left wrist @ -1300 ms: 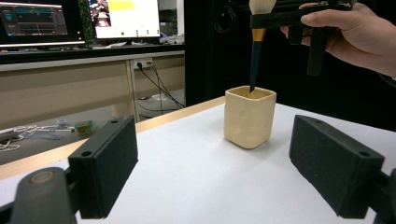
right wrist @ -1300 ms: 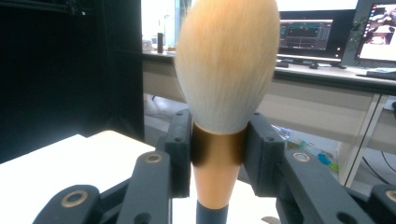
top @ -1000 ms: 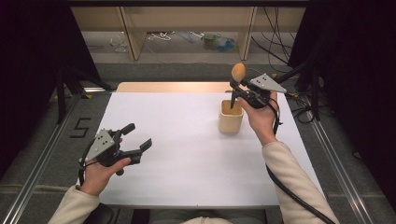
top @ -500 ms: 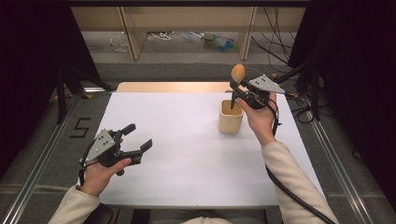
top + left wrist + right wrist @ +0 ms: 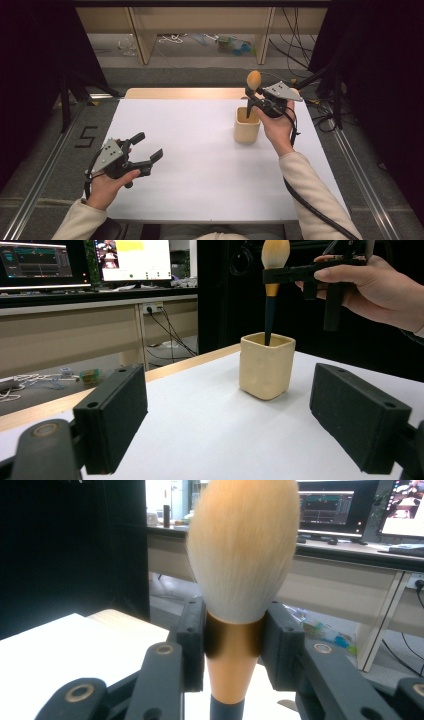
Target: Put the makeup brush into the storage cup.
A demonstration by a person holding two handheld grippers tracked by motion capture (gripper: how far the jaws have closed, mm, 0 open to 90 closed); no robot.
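While my left gripper (image 5: 145, 156) hovers low over the near left of the white table (image 5: 190, 165), jaws spread with nothing between them, I count one brush (image 5: 253, 82) and one cream cup (image 5: 247, 126). The cup stands far right on the table, nothing around it. My right gripper (image 5: 251, 98) is clamped on the brush's gold collar just under the bristles, holding it upright, its dark handle dipping into the cup. My right hand (image 5: 278, 125) sits just right of the cup.

One cream, square-sided ceramic cup (image 5: 247, 131) stands on the white table (image 5: 200, 165). One fluffy-headed makeup brush with a dark handle (image 5: 252, 87) rises from that cup.
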